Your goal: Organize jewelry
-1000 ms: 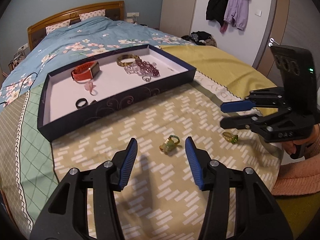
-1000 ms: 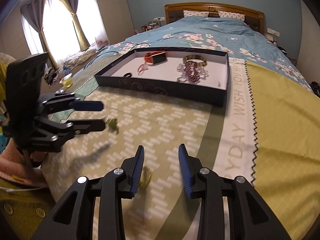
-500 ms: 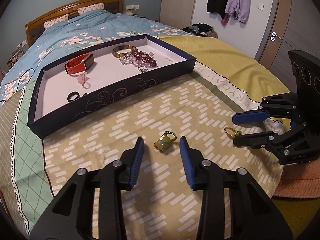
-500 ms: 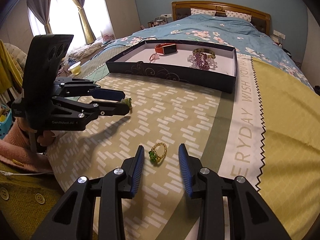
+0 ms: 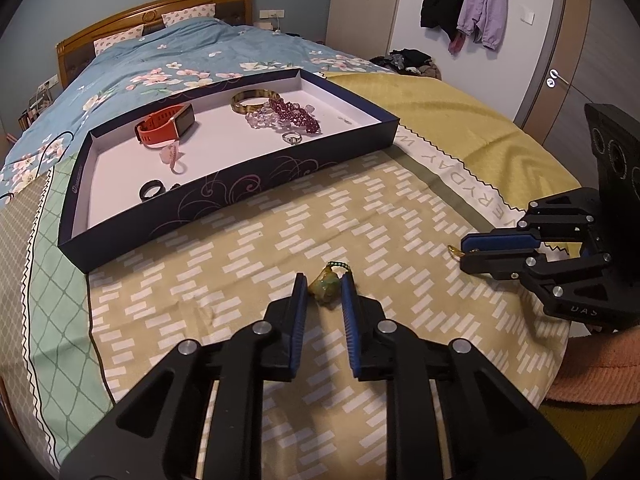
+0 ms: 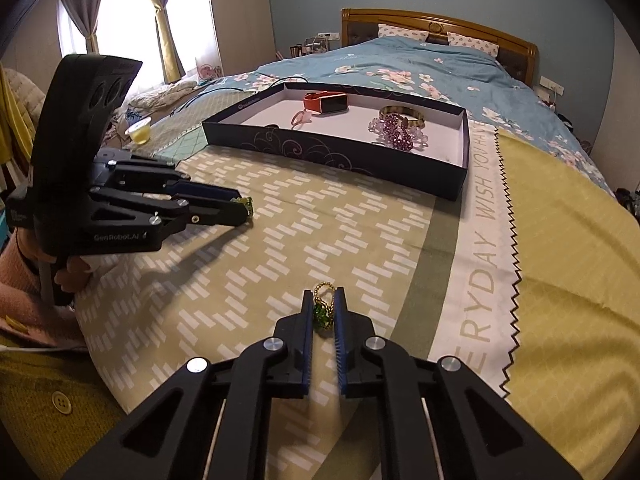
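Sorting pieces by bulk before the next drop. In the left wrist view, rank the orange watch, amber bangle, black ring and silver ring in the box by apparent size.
1. orange watch
2. amber bangle
3. black ring
4. silver ring

The black ring lies nearer the camera, so the last two are unsure.

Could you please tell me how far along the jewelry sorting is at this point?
Done: watch, bangle, bead bracelets and rings lie in the tray. In hand: left gripper closing on the jade ring, right gripper closing on the green ring. Left: carrying both to the tray.
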A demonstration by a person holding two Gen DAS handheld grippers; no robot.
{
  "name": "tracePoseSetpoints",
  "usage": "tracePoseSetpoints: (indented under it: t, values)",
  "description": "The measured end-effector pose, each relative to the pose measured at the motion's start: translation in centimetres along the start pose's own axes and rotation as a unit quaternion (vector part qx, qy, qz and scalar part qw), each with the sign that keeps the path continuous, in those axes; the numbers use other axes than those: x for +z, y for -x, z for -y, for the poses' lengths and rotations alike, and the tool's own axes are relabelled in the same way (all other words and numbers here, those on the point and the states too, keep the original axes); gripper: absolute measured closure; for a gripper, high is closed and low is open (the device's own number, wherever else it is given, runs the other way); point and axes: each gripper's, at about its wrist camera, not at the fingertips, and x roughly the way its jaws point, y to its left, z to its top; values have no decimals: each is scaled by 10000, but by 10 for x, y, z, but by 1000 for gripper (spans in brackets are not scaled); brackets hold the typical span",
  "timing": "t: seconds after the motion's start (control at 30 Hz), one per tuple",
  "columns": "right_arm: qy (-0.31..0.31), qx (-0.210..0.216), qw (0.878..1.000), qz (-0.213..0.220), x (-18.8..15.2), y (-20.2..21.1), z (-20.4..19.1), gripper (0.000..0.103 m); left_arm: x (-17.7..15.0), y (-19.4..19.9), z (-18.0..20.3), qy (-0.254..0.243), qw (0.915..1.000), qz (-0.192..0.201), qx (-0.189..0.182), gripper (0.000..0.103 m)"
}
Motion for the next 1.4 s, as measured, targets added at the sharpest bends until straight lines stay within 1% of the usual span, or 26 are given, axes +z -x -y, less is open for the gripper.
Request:
tracePoseSetpoints:
  t: [0.1,0.3,0.67,0.97,1.4]
  values:
    - [-28,-16,10000,40,6,-2,1,95,0,2,-2,57,10000,31,16,85]
    - [-59,85,9997,211,20,-3,1,95,2,8,-9,244,9996,139,75,85]
    - [-167,178,9986,469,43,-9,3,95,6,26,-20,478,9976,467,167,85]
    - [-258,204,9973,662,61,-14,7,95,13,38,-26,651,9949,698,328,85]
    - [-306,219,9966,728,71,-20,10,95,22,44,-29,717,9925,851,516,85]
